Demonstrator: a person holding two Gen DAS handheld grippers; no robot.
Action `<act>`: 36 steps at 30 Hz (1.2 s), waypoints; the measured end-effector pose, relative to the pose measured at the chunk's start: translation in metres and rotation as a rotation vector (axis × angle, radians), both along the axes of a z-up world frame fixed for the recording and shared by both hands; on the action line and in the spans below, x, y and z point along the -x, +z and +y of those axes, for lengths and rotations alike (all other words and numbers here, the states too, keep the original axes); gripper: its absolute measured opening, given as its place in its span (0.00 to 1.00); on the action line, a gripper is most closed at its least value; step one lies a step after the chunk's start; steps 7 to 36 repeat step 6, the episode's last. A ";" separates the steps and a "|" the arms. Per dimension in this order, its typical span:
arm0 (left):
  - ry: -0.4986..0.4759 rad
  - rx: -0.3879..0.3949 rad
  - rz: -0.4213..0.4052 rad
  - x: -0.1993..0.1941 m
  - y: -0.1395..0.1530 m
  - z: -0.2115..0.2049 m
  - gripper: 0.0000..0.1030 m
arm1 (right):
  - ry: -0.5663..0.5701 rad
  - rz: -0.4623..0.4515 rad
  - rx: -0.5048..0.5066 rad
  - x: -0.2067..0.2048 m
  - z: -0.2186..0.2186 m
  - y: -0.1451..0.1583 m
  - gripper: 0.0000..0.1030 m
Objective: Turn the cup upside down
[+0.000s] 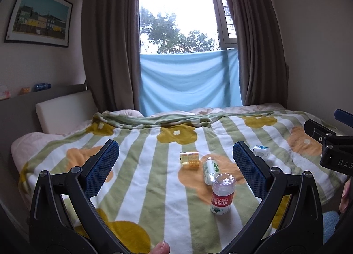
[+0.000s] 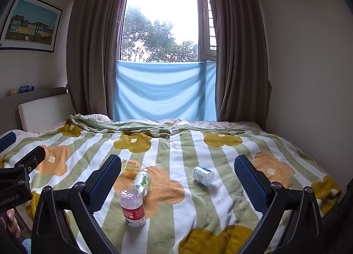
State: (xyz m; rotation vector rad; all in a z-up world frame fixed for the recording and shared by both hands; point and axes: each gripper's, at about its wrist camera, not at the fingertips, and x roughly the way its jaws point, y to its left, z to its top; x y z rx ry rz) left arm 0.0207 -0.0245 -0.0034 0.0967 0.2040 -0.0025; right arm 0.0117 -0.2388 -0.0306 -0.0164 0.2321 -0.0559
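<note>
1. Left gripper (image 1: pixel 175 150): jaws wide apart, nothing between the pads, hovering above the striped flower blanket (image 1: pixel 143 198). A thumb tip shows at the bottom edge of its view.
2. Four small cut-bottle cups lie on the blanket ahead, none touched by either tool.
3. Amber cup (image 1: pixel 189 160): on its side, farthest left, just ahead of the left gripper's centre line.
4. Green-labelled cup (image 1: pixel 209 171): on its side, touching or almost touching the amber one.
5. Red-labelled cup (image 1: pixel 222 194): standing, closed end up, label reading inverted; probably flipped already.
6. Blue-labelled cup (image 2: pixel 203 175): on its side, well apart from the others and right of them, between the right gripper's fingers in its own view.
7. Right gripper (image 2: pixel 177 161): jaws wide apart, empty, also above the blanket.
8. Judgement: which cup is next cannot be told; the blue-labelled one suits the right gripper best.
9. Method: come down with the pads across the cup's wall near mid-length, close gently since thin plastic dents, lift clear of the soft blanket, rotate mouth-down, and set it on a flat patch.
</note>
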 end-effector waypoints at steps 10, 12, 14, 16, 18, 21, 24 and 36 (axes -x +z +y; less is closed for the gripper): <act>-0.059 0.069 0.020 -0.003 -0.001 0.005 1.00 | 0.001 0.001 0.001 0.000 0.001 0.000 0.99; -0.059 0.069 0.020 -0.003 -0.001 0.005 1.00 | 0.001 0.001 0.001 0.000 0.001 0.000 0.99; -0.059 0.069 0.020 -0.003 -0.001 0.005 1.00 | 0.001 0.001 0.001 0.000 0.001 0.000 0.99; -0.059 0.069 0.020 -0.003 -0.001 0.005 1.00 | 0.001 0.001 0.001 0.000 0.001 0.000 0.99; -0.059 0.069 0.020 -0.003 -0.001 0.005 1.00 | 0.001 0.001 0.001 0.000 0.001 0.000 0.99; -0.059 0.069 0.020 -0.003 -0.001 0.005 1.00 | 0.001 0.001 0.001 0.000 0.001 0.000 0.99; -0.059 0.069 0.020 -0.003 -0.001 0.005 1.00 | 0.001 0.001 0.001 0.000 0.001 0.000 0.99; -0.059 0.069 0.020 -0.003 -0.001 0.005 1.00 | 0.001 0.001 0.001 0.000 0.001 0.000 0.99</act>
